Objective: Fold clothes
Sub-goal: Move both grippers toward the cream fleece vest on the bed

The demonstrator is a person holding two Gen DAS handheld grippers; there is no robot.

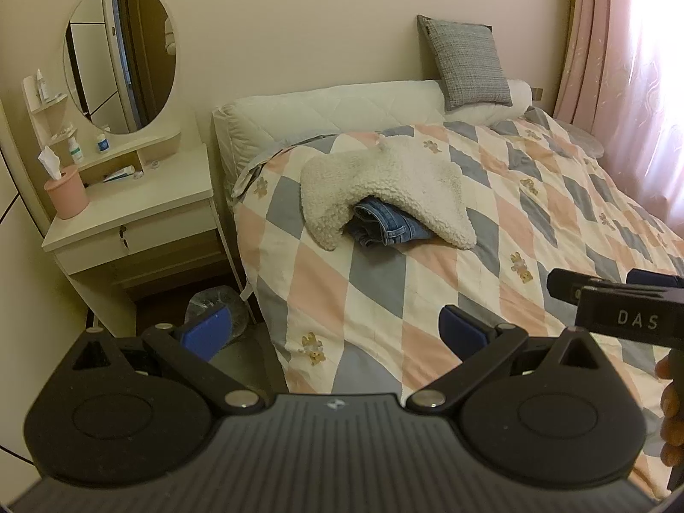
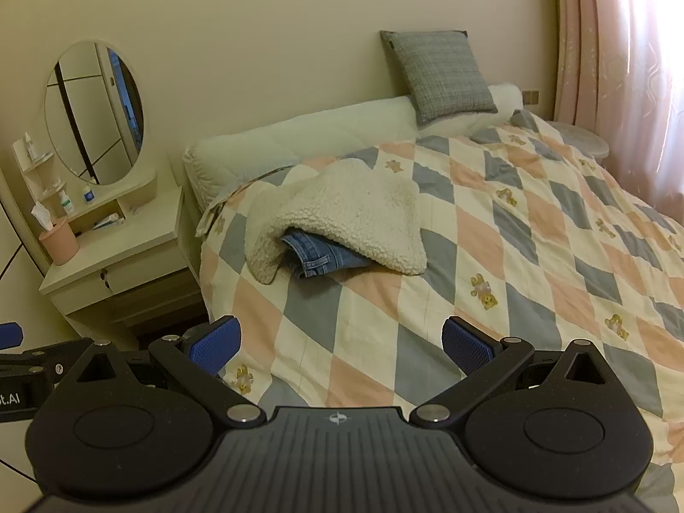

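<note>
From my feed, both my left gripper [image 1: 335,329] and my right gripper [image 2: 340,344] hang over the near end of the pink, grey and cream checked quilt [image 1: 376,299] with blue-padded fingers [image 2: 213,344] spread wide and nothing between them, well short of the clothes. A cream fleecy garment [image 1: 384,184] lies draped, rumpled, over a compact bundle of blue denim jeans [image 1: 387,224] near the quilt's head end. I judge the jeans could be already folded and the fleece waiting, or the pile freshly stacked; I cannot settle which.
</note>
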